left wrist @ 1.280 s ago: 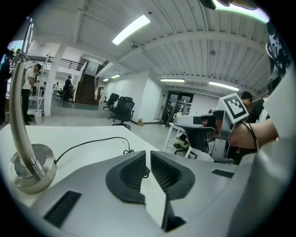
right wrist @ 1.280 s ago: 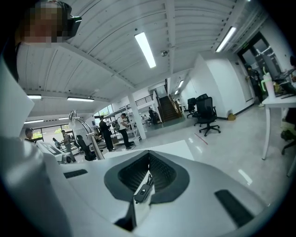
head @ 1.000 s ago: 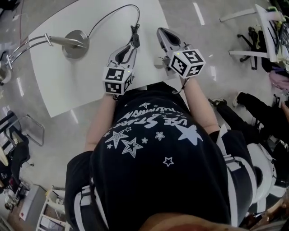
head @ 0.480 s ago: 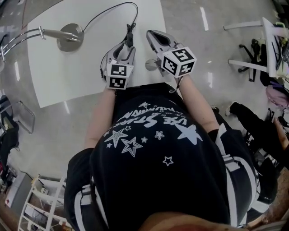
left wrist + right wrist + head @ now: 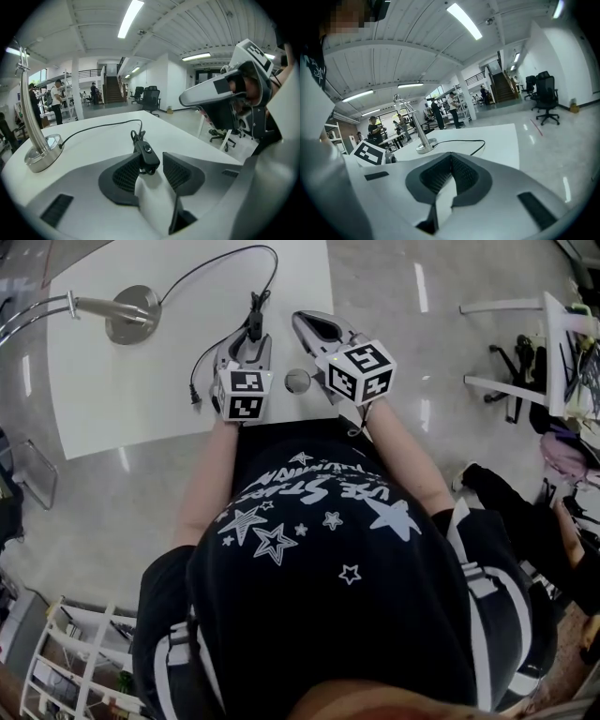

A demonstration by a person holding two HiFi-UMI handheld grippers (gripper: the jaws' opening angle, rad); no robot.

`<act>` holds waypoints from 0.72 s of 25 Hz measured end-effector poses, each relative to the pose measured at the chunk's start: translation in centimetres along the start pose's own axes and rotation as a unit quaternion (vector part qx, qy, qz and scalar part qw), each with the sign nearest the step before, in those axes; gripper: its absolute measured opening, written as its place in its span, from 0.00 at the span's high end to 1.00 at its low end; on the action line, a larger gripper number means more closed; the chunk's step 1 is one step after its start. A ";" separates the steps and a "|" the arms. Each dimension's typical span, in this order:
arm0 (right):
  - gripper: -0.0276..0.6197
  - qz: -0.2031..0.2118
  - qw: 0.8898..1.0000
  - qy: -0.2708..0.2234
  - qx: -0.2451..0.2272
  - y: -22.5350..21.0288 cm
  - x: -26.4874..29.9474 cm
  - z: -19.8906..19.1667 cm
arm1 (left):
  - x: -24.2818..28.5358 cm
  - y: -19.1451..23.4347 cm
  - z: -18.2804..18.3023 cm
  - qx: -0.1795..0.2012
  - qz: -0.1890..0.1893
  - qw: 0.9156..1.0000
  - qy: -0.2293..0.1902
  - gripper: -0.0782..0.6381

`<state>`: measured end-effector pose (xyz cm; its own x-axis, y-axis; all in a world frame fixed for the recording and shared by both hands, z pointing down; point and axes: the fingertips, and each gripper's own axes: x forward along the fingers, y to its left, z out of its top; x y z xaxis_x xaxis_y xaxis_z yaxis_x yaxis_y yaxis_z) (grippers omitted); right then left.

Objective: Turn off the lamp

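The lamp's chrome base (image 5: 131, 315) stands at the table's far left, its curved arm (image 5: 33, 310) reaching left. A black cable (image 5: 220, 263) runs from it to an inline switch (image 5: 253, 307). In the left gripper view the switch (image 5: 146, 152) lies between the tips of my left gripper (image 5: 151, 162). Those jaws have just been opening and stand apart, pads off the switch. The lamp base (image 5: 42, 152) is at the left there. My right gripper (image 5: 302, 320) hangs beside the left one near the table's right edge, and its pads meet with nothing in them (image 5: 451, 159).
The cable's plug end (image 5: 194, 395) lies loose on the white table (image 5: 141, 399). A small round grey thing (image 5: 297, 381) sits at the front edge between my grippers. White furniture frames (image 5: 553, 324) and bags stand on the floor at the right. People stand far off.
Both grippers have sunk toward the table and tipped downward. The left gripper's jaws have spread apart around the switch. The lamp and cable lie as before.
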<state>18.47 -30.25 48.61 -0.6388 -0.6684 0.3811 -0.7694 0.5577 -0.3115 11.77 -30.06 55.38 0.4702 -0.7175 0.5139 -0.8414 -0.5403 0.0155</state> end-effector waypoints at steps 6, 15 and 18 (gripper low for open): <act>0.95 0.029 0.999 0.020 -0.024 0.3 0.9 -0.4 | 0.0 0.6 -0.5 -0.004 0.020 1.000 0.010 0.66; 0.95 0.084 0.992 0.087 -0.047 1.3 4.0 -2.9 | -0.5 0.9 -0.7 -0.030 0.015 0.999 0.022 0.71; 0.95 0.101 0.987 0.105 -0.062 1.7 4.8 -3.4 | -0.6 0.9 -0.6 -0.031 0.015 0.999 0.025 0.71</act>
<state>14.08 -30.85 52.87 -0.7537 -0.4287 0.4982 -0.6125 0.7330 -0.2959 10.57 -29.88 55.64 0.4324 -0.7092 0.5568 -0.8701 -0.4901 0.0515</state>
